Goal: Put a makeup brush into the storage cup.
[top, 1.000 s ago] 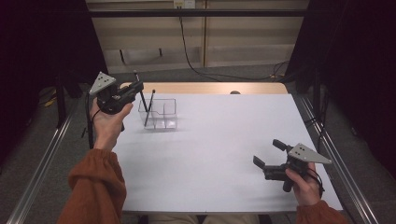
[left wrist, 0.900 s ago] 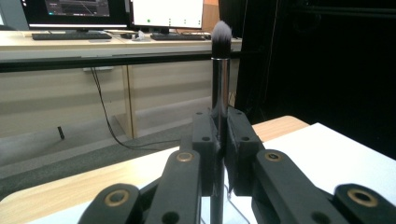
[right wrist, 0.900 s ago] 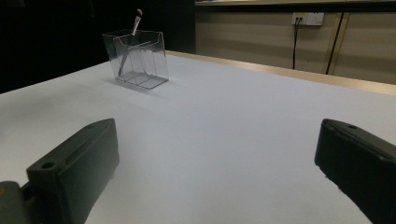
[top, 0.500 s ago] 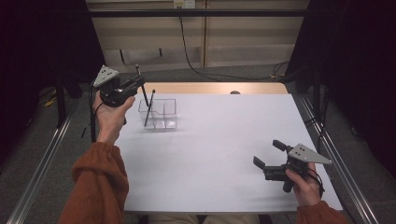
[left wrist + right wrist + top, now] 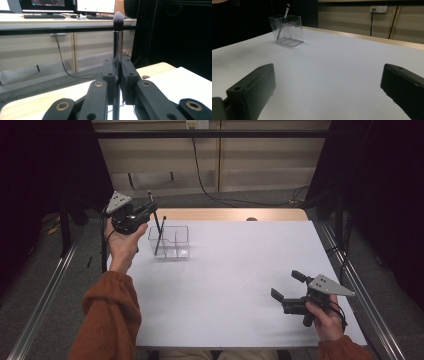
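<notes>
My left gripper [image 5: 146,211] is held up at the table's far left, shut on a slim black makeup brush [image 5: 149,195]. In the left gripper view the brush [image 5: 117,42] stands upright between the closed jaws [image 5: 117,72], its dark bristle tip on top. Just right of it stands a clear plastic organizer box [image 5: 172,245] with a second brush [image 5: 160,235] leaning inside; that box [image 5: 288,31] also shows in the right gripper view. My right gripper [image 5: 285,284] rests low at the near right, open with nothing between its jaws [image 5: 327,92].
The white tabletop [image 5: 240,270] has a wooden strip [image 5: 225,214] along its far edge. Metal rails [image 5: 42,295] run along both sides of the table. Cables [image 5: 215,195] lie on the floor beyond the far edge.
My left hand has shifted a little upward and to the right in the picture, with the brush still in its grip. The right hand has stayed where it was.
</notes>
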